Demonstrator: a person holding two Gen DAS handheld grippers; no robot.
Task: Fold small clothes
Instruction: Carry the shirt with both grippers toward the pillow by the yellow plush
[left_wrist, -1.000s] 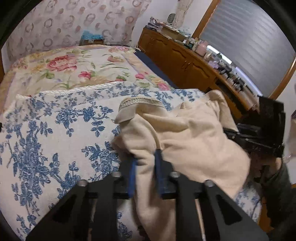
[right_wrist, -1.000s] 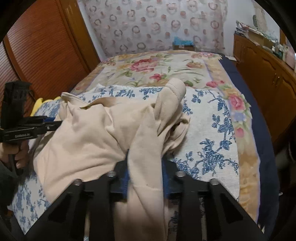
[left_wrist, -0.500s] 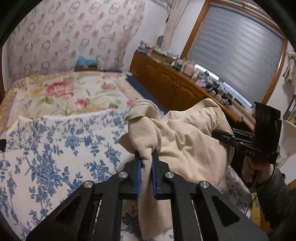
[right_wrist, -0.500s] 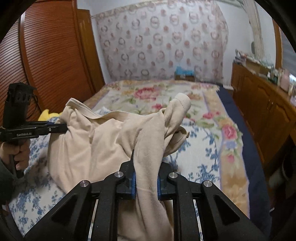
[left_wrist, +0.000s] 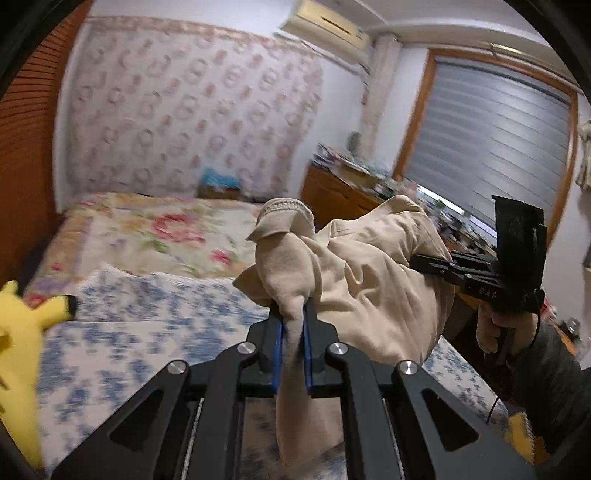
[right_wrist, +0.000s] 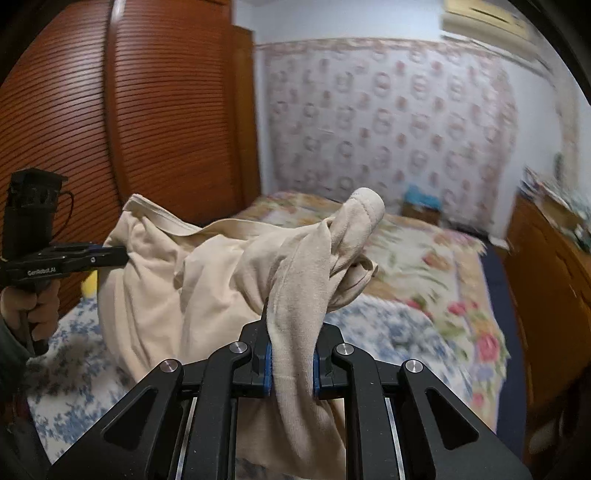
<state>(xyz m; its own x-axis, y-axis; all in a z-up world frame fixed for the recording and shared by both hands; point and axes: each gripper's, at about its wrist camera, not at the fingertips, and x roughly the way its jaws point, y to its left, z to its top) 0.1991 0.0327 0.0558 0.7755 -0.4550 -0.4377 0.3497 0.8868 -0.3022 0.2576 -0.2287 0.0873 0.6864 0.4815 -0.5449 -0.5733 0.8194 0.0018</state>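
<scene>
A cream long-sleeved garment hangs in the air above the bed, bunched and twisted between both grippers. My left gripper is shut on one part of its fabric, which drapes down between the blue pads. In the right wrist view the same garment sags to the left, and my right gripper is shut on a thick fold of it. A cuffed sleeve end sticks up past the fingers. Each gripper shows in the other's view, held by a hand: the right one and the left one.
Below lies a bed with a blue-flowered white cloth over a rose-patterned cover. A yellow plush toy sits at the bed's left edge. A wooden dresser with clutter lines the right side; slatted wooden doors stand on the left.
Both grippers have risen and tilted up, lifting the cream garment off the blue-flowered cloth. The walls and window now fill the views, and the yellow plush toy has come into sight.
</scene>
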